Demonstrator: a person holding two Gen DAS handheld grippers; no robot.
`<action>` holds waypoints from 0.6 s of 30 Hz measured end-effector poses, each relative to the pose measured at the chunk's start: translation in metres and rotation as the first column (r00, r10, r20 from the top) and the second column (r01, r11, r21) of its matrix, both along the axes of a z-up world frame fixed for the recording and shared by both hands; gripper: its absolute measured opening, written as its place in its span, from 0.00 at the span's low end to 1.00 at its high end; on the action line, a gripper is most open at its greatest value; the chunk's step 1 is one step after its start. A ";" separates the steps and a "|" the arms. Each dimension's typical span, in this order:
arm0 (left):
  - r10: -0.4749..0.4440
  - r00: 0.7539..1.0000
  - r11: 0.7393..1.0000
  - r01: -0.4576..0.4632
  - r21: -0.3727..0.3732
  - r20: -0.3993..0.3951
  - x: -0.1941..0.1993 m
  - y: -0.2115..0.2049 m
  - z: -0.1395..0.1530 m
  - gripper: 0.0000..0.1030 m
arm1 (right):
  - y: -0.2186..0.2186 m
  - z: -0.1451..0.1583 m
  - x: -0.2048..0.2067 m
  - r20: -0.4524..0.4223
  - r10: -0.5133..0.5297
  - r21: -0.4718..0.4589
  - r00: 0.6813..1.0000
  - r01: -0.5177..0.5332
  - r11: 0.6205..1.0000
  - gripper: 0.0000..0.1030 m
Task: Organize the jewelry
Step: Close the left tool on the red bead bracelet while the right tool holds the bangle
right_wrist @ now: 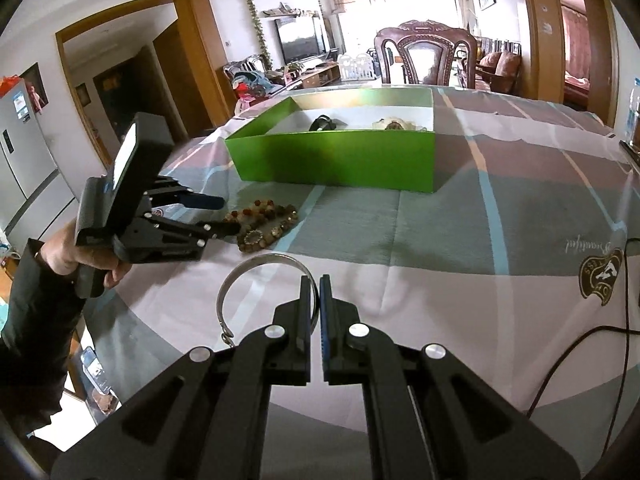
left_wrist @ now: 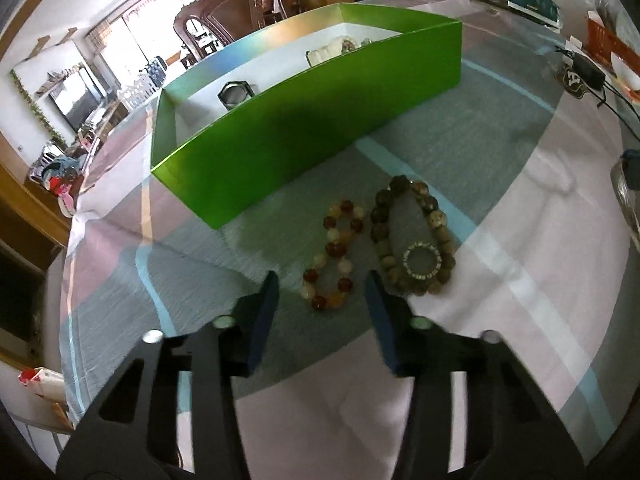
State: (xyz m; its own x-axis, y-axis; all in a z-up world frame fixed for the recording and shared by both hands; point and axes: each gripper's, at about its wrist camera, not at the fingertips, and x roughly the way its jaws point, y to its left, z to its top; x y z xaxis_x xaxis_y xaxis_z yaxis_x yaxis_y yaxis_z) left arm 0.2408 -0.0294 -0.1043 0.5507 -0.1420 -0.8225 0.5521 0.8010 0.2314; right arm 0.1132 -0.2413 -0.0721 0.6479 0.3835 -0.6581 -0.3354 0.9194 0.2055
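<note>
The green box point(left_wrist: 304, 148) stands open on the tablecloth point(left_wrist: 520, 280), with some items already inside. In front of the box lie a red and yellow bead bracelet point(left_wrist: 334, 256), a brown bead bracelet point(left_wrist: 414, 236) and a small pale ring point(left_wrist: 423, 264) inside the brown one. The left gripper point(left_wrist: 322, 280) hangs over the red bracelet, jaws partly open, pads not touching it. The right gripper point(right_wrist: 319, 280), nearer than the box, is clamped on a silver bangle point(right_wrist: 256, 264).

Bracelets point(left_wrist: 372, 240) on table point(left_wrist: 540, 220), before box point(left_wrist: 304, 140)
</note>
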 end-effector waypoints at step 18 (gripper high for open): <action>0.159 0.987 0.937 -0.150 -0.315 0.003 -0.021 0.041 0.038 0.08 | -0.003 0.010 -0.014 0.046 -0.008 0.014 0.999 0.008 1.000 0.04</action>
